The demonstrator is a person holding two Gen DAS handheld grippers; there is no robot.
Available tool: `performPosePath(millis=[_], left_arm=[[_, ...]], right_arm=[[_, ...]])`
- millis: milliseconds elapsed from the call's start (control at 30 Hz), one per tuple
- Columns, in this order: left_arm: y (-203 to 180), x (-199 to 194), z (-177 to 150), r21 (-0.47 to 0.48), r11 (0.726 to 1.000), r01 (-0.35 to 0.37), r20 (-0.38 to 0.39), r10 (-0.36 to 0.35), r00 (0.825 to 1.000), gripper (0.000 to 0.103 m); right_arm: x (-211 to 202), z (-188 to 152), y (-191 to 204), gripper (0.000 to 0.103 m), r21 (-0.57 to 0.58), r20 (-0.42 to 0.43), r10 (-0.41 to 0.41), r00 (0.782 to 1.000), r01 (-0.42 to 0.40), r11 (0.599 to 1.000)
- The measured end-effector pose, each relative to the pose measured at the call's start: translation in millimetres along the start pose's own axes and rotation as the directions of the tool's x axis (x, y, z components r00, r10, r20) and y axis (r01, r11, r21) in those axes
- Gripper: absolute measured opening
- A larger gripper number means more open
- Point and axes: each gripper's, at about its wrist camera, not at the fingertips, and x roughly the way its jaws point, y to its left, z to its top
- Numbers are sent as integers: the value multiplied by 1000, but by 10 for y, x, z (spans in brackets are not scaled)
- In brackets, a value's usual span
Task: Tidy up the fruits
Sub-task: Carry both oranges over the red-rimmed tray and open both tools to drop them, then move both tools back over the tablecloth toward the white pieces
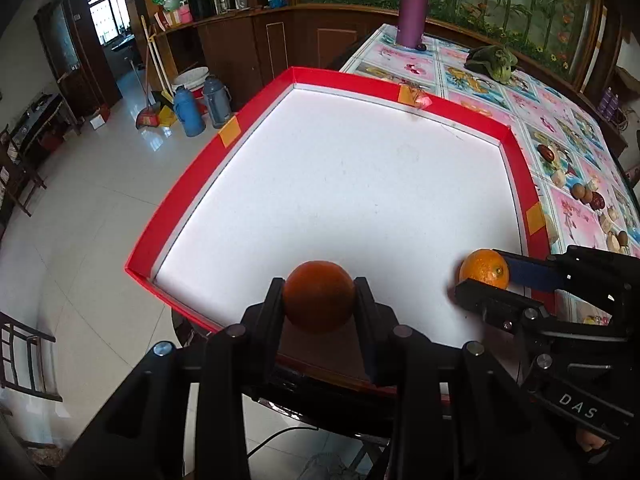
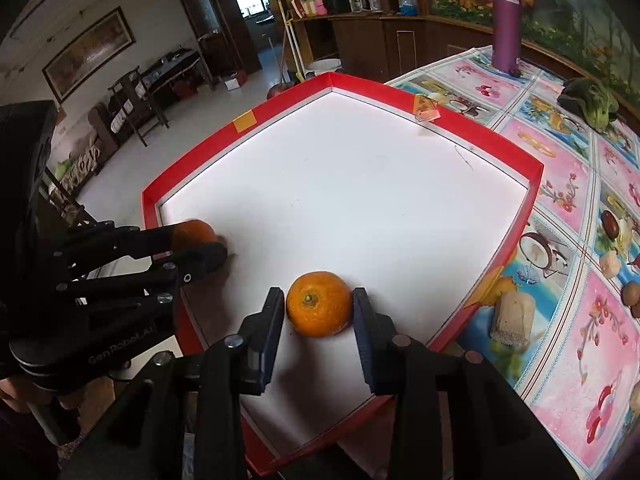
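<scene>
A red-rimmed tray (image 1: 192,184) with a white floor lies on the table; it also shows in the right wrist view (image 2: 192,156). My left gripper (image 1: 319,298) is shut on a dark orange (image 1: 319,295) just above the tray's near-left edge; the same orange shows in the right wrist view (image 2: 194,232). My right gripper (image 2: 319,308) straddles a bright orange (image 2: 319,303) that rests on the tray floor, with a thin gap at the left finger. That orange shows in the left wrist view (image 1: 484,269).
A purple flask (image 2: 506,20) and leafy greens (image 2: 590,100) stand on the patterned tablecloth (image 2: 568,184) at the far right. The cloth carries printed fruit pictures. The tray's near-left corner overhangs the tiled floor (image 1: 92,208).
</scene>
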Motion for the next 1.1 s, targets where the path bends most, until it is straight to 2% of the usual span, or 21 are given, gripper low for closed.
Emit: performPosePath(millis=[33,67,100,167,267,300,500,600,833,1000,1100], left_arm=[[1,0,-7,-4,1000,-1,-7,1,1000,37],[0,-16,-10,-8,1000,-5,-4,5,1000,44],[-1,-46,-12,-9,1000,-15,6,15,1000,55],[-4,-124,-6,-9,999,-45,36,45,998,68],[-27,-286,-14,5,995,-104,101,103,990,71],[-37,-315,-11,7,993,-115,110,114,987,75],[-242,-558,-53,29,992,-121,180,114,977,81],[-402,-649,-78,65,993,-95,202,80,976,83],[-773,-689,-160,130,991,-32,189,7,982,84],[-1099,-754,-212,189,981,48,170,-81,982,84],[-1336,-751,-228,227,964,135,120,-166,979,84]], right_arm=[[-8,1,6,44,-2,-2,0,1000,0,1000],[-34,-5,16,50,-10,6,-14,1000,14,1000],[-56,-12,21,52,-16,16,-28,999,28,999],[-148,-29,24,53,-32,38,-33,999,35,999],[-338,-63,-8,53,-45,95,-29,995,34,998],[-391,-74,-24,53,-46,113,-38,993,44,998],[-791,-203,-275,54,-19,197,-116,973,122,992],[-972,-312,-507,55,44,219,-154,964,148,988],[-1295,-622,-932,58,171,236,-228,945,190,967],[-1472,-854,-1212,58,232,223,-306,926,254,939],[-1597,-1040,-1429,58,281,207,-344,916,281,918]])
